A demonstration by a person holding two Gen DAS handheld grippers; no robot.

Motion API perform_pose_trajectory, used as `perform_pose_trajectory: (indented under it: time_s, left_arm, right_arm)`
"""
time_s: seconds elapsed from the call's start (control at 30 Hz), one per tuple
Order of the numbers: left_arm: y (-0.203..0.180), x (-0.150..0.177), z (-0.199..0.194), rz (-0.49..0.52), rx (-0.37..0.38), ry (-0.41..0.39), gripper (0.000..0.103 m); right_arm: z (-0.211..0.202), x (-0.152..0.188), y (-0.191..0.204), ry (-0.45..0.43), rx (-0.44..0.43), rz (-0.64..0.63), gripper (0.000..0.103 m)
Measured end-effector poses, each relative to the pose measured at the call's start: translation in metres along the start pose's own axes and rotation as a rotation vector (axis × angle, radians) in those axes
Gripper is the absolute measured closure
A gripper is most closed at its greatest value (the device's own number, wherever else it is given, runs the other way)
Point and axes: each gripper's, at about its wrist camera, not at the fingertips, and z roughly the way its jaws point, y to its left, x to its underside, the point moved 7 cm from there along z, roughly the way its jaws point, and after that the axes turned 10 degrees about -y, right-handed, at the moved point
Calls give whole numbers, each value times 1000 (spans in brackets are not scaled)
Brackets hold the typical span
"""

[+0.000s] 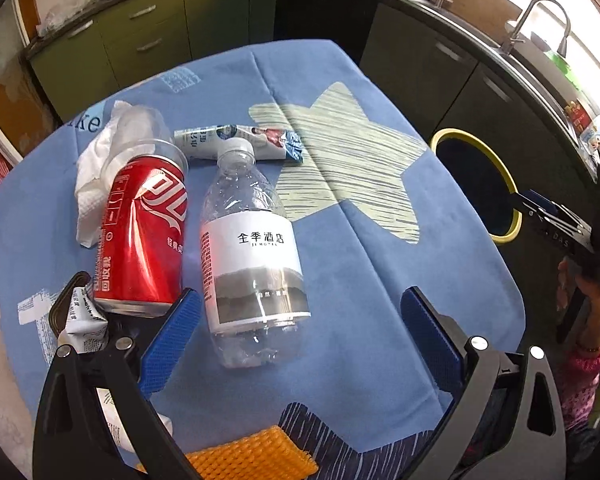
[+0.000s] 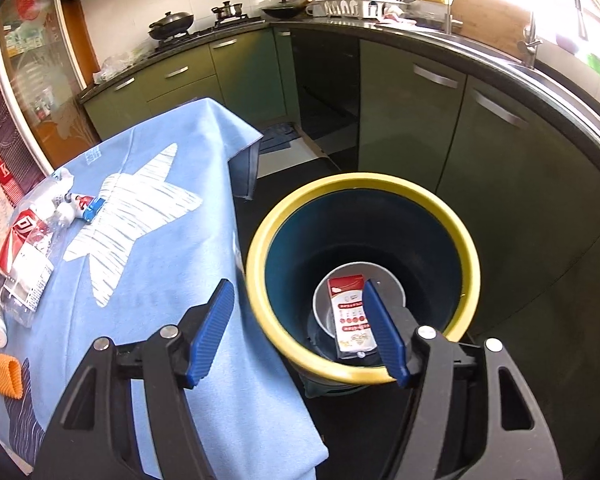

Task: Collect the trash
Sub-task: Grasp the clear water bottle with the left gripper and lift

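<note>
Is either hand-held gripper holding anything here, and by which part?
Nothing is held. The left hand-held gripper is open over the clear plastic water bottle; the right hand-held gripper is open above the yellow-rimmed bin.

Two black hand-held tools with blue-padded fingers, and a glimpse of a pink patterned sleeve.

Up close, the left tool [image 1: 300, 336] shows matte black angular arms with triangular cut-outs, round silver screw heads at the pivots, and long blue pads with a fine ribbed grid texture. The right tool [image 2: 300, 336] is built just the same: black frame, silver screws, ribbed blue pads. Seen from the left wrist camera, the right tool's black body carries a small green light and faint pale lettering. There's the person's hand [image 1: 588, 288], with a pink patterned sleeve [image 1: 584, 376] and a thin band at the wrist.
</note>
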Motion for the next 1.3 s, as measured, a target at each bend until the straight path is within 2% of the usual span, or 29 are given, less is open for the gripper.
perform_pose_trajectory:
  time_s: [0.13,0.23,0.5,0.6,0.67,0.77,1.13,1.3]
  left_arm:
    - [11,-7,24,-100,-3,127,5]
    - [17,-7,37,-137,-17,193,5]
    - [24,-5,63,-122,-109,297,6]
    - [25,-4,71,-97,-138,331,16]
    - [25,-4,74,-85,-146,342,27]
    - [24,0,79,-102,-127,364,35]
    - [7,1,68,-81,-34,329,36]
    - [-7,-1,53,-30,-13,299,36]
  right_arm:
    - [3,4,3,6,-21,4,39]
    - [4,5,4,8,-31,3,39]
    - [5,9,-3,18,-38,10,39]
    - [5,11,-3,19,-42,12,39]
    - [6,12,-2,22,-46,13,39]
    - [8,14,-2,28,-50,11,39]
    - [9,15,2,33,-62,6,39]
    - [8,16,1,32,-64,6,39]
